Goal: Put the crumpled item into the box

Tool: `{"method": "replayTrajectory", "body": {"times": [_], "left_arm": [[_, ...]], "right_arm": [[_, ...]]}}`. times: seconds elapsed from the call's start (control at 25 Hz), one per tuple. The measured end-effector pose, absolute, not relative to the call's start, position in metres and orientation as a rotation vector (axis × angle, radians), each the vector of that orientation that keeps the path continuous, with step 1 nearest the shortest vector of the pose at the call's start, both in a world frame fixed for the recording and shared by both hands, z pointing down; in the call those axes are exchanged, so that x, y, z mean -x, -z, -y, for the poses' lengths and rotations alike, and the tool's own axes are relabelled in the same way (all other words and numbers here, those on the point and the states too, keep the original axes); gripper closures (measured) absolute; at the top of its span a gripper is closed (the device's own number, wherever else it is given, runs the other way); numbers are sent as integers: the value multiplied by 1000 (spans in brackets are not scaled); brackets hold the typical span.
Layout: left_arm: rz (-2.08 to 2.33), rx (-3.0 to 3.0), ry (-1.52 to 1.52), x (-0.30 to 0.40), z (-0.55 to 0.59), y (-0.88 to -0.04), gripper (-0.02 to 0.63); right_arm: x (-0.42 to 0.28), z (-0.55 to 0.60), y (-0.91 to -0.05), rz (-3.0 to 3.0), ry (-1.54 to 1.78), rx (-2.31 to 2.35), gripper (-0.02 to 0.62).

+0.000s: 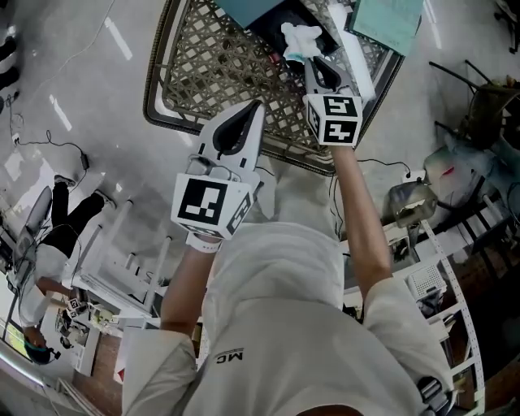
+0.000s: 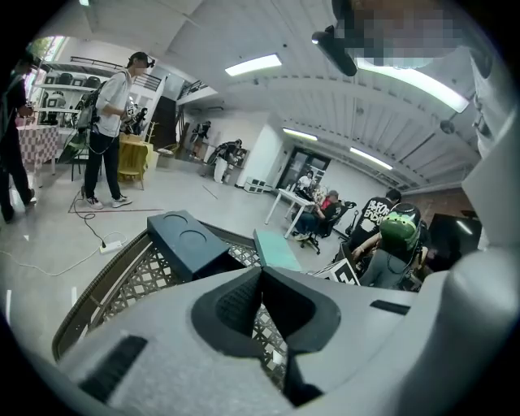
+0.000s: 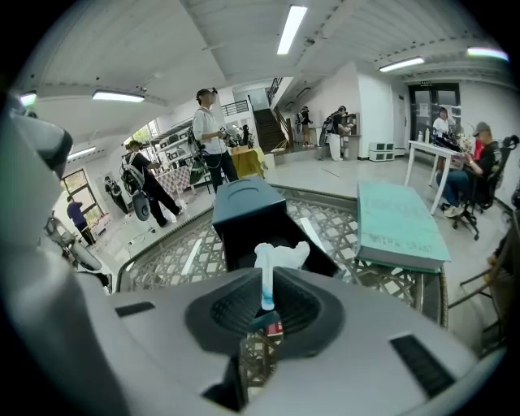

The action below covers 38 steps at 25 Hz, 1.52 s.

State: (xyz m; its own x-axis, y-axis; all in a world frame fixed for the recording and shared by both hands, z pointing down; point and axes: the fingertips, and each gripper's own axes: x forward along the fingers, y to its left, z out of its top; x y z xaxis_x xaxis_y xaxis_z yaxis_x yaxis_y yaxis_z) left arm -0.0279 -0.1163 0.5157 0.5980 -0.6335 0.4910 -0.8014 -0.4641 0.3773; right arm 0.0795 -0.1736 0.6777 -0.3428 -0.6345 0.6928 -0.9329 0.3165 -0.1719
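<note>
Right gripper (image 3: 266, 302), fingers clamped on crumpled white tissue (image 3: 282, 255) above the open dark box (image 3: 242, 213); left gripper (image 2: 262, 275) beside it, fingers together, empty.

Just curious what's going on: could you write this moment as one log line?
right gripper: shut on crumpled item, above open box | left gripper: shut, empty | item not yet in box

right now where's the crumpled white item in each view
Head view: top centre, the crumpled item sits at the tips of the right gripper, beside the dark box.
Left gripper view: not in it.
Right gripper view: centre, pinched between the jaws.
Shared landmark: the dark box, left of centre in the left gripper view, behind the item in the right gripper view.
</note>
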Motion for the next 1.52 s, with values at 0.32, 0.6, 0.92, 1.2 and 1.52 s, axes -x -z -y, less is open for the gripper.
{"method": "replayTrajectory", "body": {"times": [0.32,0.6,0.92,1.2,1.52], "left_arm": [[1154,-2279,-359,32,109,-484,581],[1180,-2286,-323,32,100,-457,581],[1198,-2301,-285,29,90,-429,581],[1215,-2329,-243,24,78,-396,581],[1229,-2377,-223,25,71,-368,581]], "right_arm": [[-83,162,-619,2154,-736,-1426,563],[-80,157,-552,2258,-637,-1435,565],[-79,146,-482,2361,-537,-1431,565],[-87,126,-427,2420,-451,-1424,565],[-98,99,-389,2459,-420,-1429,565]]}}
